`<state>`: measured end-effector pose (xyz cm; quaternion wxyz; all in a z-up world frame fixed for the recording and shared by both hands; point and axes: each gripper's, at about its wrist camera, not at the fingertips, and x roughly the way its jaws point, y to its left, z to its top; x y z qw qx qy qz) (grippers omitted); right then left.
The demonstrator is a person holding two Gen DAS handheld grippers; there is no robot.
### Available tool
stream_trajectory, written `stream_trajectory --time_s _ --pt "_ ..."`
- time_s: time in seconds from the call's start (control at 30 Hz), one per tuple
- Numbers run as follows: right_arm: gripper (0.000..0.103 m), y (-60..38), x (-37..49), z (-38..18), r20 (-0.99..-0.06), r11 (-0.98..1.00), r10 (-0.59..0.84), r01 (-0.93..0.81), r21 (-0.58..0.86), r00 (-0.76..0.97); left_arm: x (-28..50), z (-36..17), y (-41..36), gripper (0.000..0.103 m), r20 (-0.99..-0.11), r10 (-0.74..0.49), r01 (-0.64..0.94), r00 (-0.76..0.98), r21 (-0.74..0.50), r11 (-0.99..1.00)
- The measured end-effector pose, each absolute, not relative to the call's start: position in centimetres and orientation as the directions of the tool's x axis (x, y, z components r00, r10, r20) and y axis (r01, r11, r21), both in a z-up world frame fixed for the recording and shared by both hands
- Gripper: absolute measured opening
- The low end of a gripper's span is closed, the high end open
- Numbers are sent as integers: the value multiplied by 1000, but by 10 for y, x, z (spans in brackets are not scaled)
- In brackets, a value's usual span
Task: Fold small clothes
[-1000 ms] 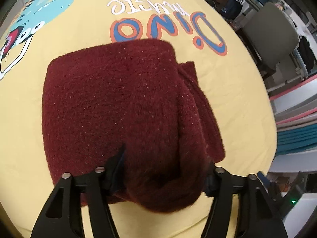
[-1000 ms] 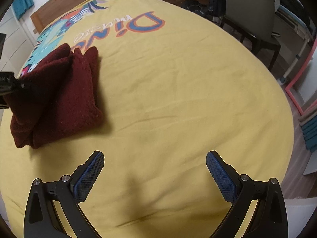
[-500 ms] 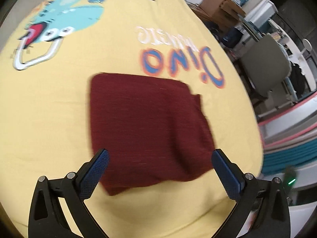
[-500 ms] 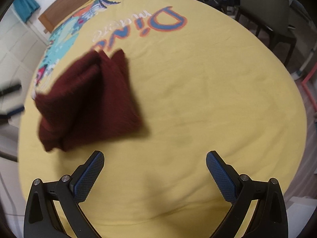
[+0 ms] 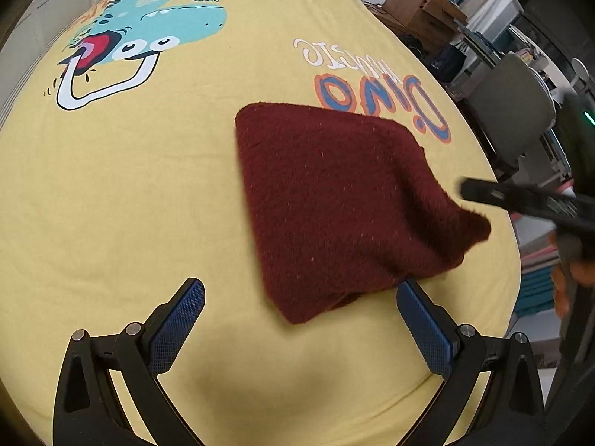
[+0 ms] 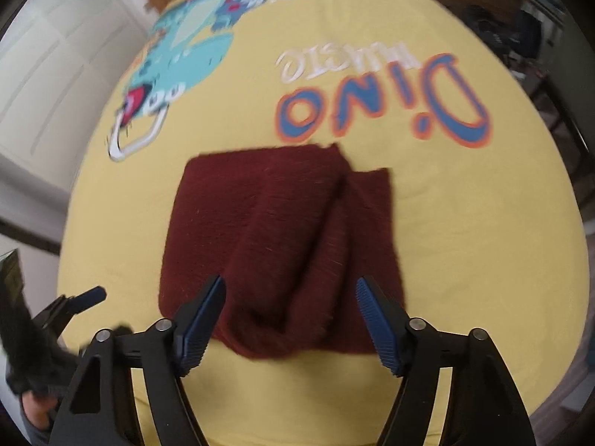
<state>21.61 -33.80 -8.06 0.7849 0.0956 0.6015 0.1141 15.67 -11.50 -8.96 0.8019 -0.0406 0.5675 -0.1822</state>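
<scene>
A folded dark red fleece garment (image 5: pixel 334 204) lies on the yellow bed cover (image 5: pixel 130 204). My left gripper (image 5: pixel 299 293) hangs wide open just before the garment's near corner, with nothing pressed between its pads. In the right wrist view the garment (image 6: pixel 282 223) shows a raised fold down its middle. My right gripper (image 6: pixel 290 284) hovers over its near edge, jaws closing with the raised fold between them; the pads are not pressing on it. The right gripper (image 5: pixel 520 204) shows blurred beside the garment's right corner. The left gripper (image 6: pixel 78 299) appears at the lower left.
The bed cover carries a dinosaur print (image 5: pixel 148 29) and "Dino" lettering (image 6: pixel 379 104). A grey chair (image 5: pixel 509 111) and wooden furniture (image 5: pixel 420 3) stand past the bed's right side. White cupboard doors (image 6: pixel 55 74) are on the left. A hand (image 6: pixel 33 412) holds the left gripper.
My left gripper let go of the garment, opened wide and drew back leftward. The garment now lies flat. My right gripper swung over onto the garment's near edge and its jaws narrowed.
</scene>
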Motion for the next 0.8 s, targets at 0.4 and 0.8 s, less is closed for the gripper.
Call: stream_trajectory --time_s 0.4,0.8 --pt "21 -322 222 -138 -962 973 230 -49 225 146 155 -103 -102 102 -904 -342 243 257 -282 928" --pt "20 -393 187 -131 -955 986 162 4 168 250 163 -110 -119 102 -912 -328 246 246 -268 931"
